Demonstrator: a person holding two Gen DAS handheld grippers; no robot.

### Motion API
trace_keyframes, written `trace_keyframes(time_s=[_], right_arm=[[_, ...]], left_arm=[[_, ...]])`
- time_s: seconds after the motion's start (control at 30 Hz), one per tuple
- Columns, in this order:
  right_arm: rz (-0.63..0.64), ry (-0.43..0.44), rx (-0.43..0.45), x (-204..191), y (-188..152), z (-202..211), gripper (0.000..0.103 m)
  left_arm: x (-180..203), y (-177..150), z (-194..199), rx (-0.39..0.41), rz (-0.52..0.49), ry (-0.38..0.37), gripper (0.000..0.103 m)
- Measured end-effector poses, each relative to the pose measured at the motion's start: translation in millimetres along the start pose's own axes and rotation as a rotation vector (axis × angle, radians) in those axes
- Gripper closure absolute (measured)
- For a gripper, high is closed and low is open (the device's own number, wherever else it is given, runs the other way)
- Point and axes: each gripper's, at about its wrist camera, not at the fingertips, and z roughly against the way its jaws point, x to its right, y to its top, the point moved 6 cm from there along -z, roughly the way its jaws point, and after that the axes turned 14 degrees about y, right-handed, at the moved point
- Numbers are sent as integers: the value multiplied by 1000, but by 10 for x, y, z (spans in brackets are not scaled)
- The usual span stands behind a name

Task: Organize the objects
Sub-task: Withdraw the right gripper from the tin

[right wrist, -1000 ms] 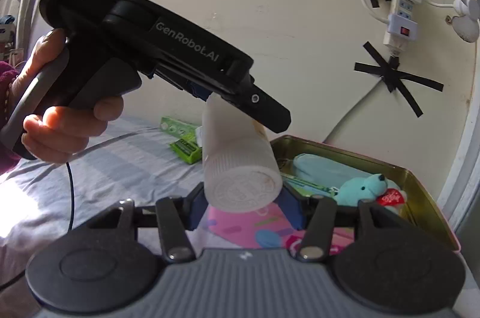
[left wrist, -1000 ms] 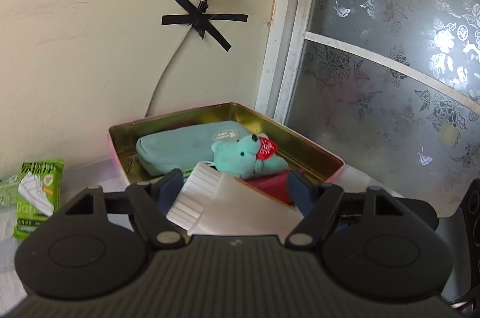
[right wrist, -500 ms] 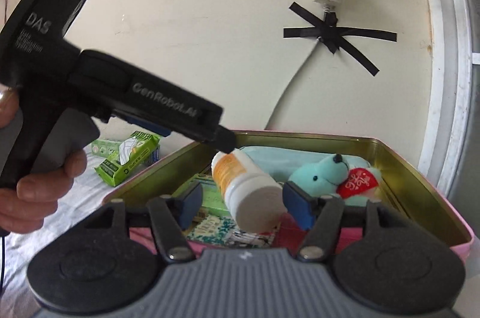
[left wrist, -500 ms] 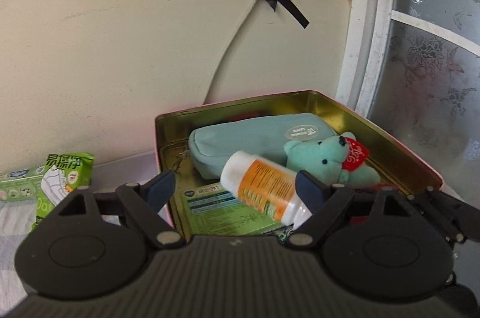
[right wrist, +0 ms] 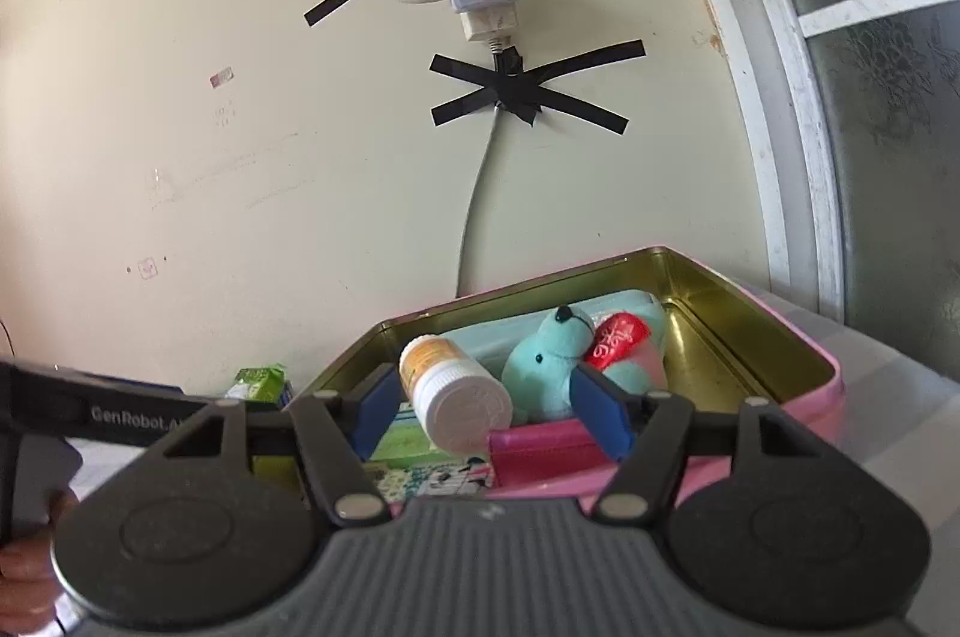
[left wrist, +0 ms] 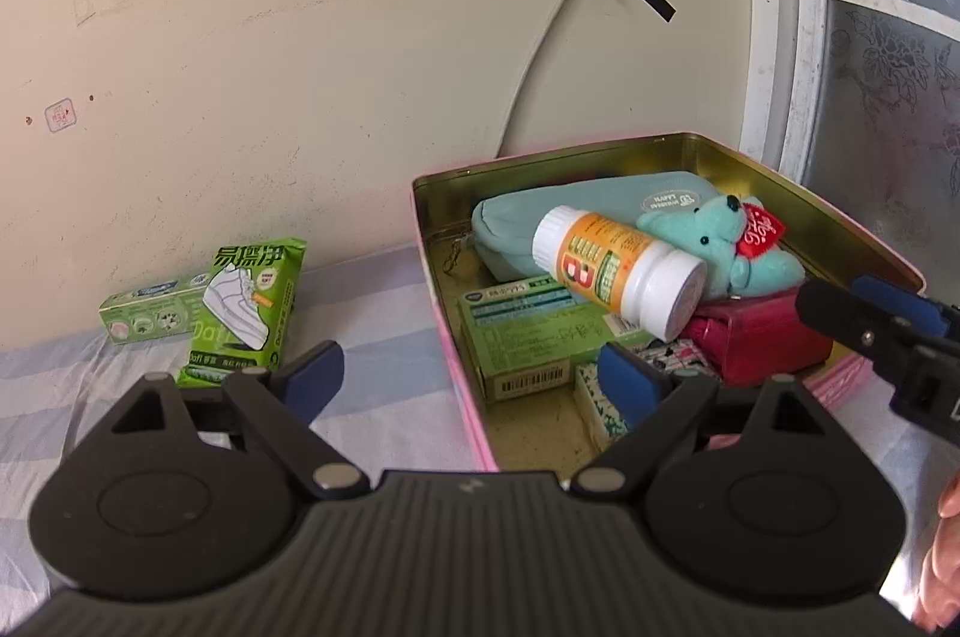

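A white pill bottle [left wrist: 618,265] with an orange label lies on its side in the gold-lined pink tin [left wrist: 540,156], resting across a teal pouch [left wrist: 516,229], a green box [left wrist: 528,331] and a teal teddy bear [left wrist: 720,241]. My left gripper [left wrist: 471,379] hangs in front of the tin's near left corner. Its jaws are opening and hold nothing. My right gripper [right wrist: 489,418] sits at the tin's near side, jaws opening. From its view the bottle [right wrist: 456,391] shows between the pads, untouched. In the left wrist view that gripper [left wrist: 870,319] stands clear of the bottle.
A red wallet [left wrist: 762,331] and patterned cards also lie in the tin. Left of it on the striped cloth are a green wipes pack [left wrist: 246,301] and a green carton [left wrist: 150,307]. The wall with a taped cable [left wrist: 534,66] rises close behind. A frosted window [left wrist: 888,36] is at right.
Both grippers held the bottle above the tin. It was lowered in and let go, and now lies there. Both sets of jaws widened, and the left gripper drew back to the left.
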Motion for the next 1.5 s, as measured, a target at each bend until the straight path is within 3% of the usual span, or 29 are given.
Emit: trace_keyframes(time_s=[0.17,0.47,1.5], right_arm=[[-57,33,9,-59,-10,226,35],[-30,46,-27,-287,-126,380,33],[57,99,-140,-899,-373,191,27]], left_arm=[[-24,-165,111,-11,0,-3,10],[-87,-390,269,-15,8,-1,10],[-633,-889,135,-91,99,72,6]])
